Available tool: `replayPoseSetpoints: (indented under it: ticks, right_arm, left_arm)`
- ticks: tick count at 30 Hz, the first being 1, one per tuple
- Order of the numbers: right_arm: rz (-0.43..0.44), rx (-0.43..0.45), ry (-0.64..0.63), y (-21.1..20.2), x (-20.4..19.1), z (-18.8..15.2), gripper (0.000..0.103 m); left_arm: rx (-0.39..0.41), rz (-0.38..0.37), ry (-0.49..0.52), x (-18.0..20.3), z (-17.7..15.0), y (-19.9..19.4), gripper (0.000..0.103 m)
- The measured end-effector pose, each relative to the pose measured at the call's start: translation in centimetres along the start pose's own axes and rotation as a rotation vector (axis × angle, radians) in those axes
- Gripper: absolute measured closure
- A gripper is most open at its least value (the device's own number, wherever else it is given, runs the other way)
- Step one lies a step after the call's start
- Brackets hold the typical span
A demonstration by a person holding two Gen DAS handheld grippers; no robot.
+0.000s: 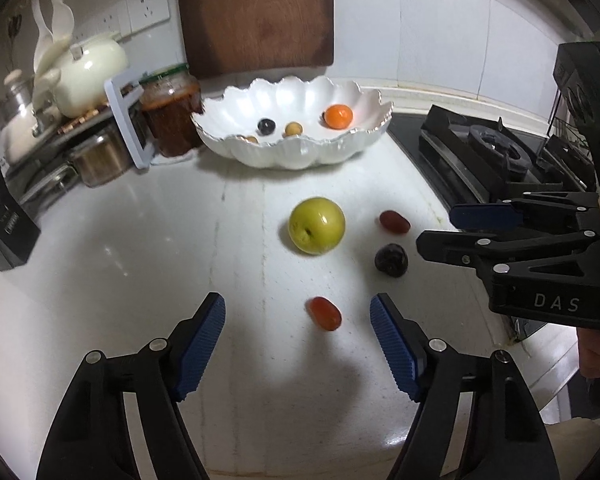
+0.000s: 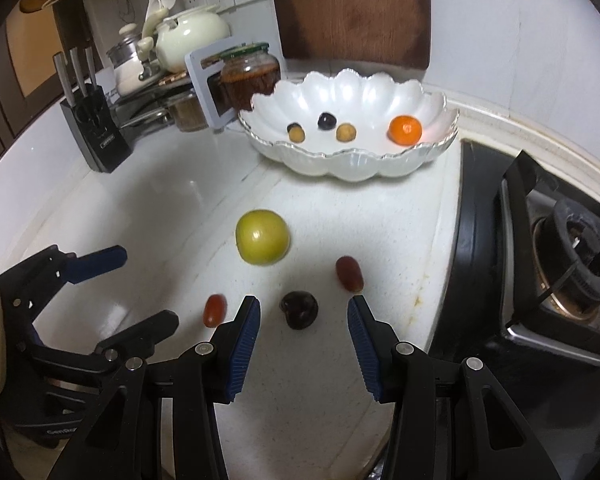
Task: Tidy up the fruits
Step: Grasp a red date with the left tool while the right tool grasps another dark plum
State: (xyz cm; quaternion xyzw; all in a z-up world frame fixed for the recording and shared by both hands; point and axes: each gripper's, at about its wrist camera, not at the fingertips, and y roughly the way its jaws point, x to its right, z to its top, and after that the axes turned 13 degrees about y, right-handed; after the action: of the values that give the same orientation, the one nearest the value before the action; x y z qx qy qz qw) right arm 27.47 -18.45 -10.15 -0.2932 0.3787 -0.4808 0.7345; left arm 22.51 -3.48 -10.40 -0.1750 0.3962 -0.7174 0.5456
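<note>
- Left tool (image 1: 298, 310) held above the white bench (image 1: 140, 260), jaws wide apart, blue pads gripping nothing.
- Red grape (image 1: 325, 313) lying on the bench between those pads, nearer the right one, touched by neither.
- Right tool (image 2: 303, 312) likewise parted, somewhat narrower, nothing held.
- Dark cherry (image 2: 299, 309) on the bench in the gap between its pads, clear of both.
- Second red grape (image 2: 349, 273) just beyond the right tool's right fingertip, loose on the bench.
- Green apple (image 1: 317, 225) farther back, in the middle of the bench, apart from the small fruits.
- White scalloped bowl (image 1: 300, 152) at the back of the bench, near the wall.
- Inside the bowl: an orange (image 1: 339, 115) at the right, a dark round fruit (image 1: 266, 126) and two small tan fruits (image 1: 293, 129) toward the middle and left.
- Gas stove (image 2: 560, 264) to the right of the bench.
- Jar with green lid (image 1: 172, 112), cream teapot (image 1: 88, 76) and knife block (image 2: 94, 132) at the left; wooden board (image 1: 256, 12) leaning on the wall behind the bowl.
- Part of a hand (image 1: 596, 354) visible under the right tool's body in the left wrist view.
</note>
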Motion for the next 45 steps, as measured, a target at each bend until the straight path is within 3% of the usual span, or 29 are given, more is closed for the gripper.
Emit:
replayPoseSetpoints:
  ticks: [14,29,39,45]
  right_arm:
    - [0.021,-0.063,-0.005,3.0,0.2,-0.2,0.056]
    - [0.037,-0.114,-0.021,5.4,0.4,0.1,0.057]
    - [0.033,-0.134,-0.044,6.2,0.3,-0.2,0.072]
    - [0.037,-0.130,-0.043,6.1,0.3,-0.3,0.073]
  left_arm:
    - [-0.038,-0.056,-0.017,0.6,-0.6,2.8,0.035]
    - [-0.059,-0.104,-0.026,0.9,-0.3,4.7,0.055]
    - [-0.085,-0.124,-0.045,0.9,-0.6,5.7,0.069]
    - [-0.076,-0.112,-0.045,0.9,-0.5,5.7,0.081]
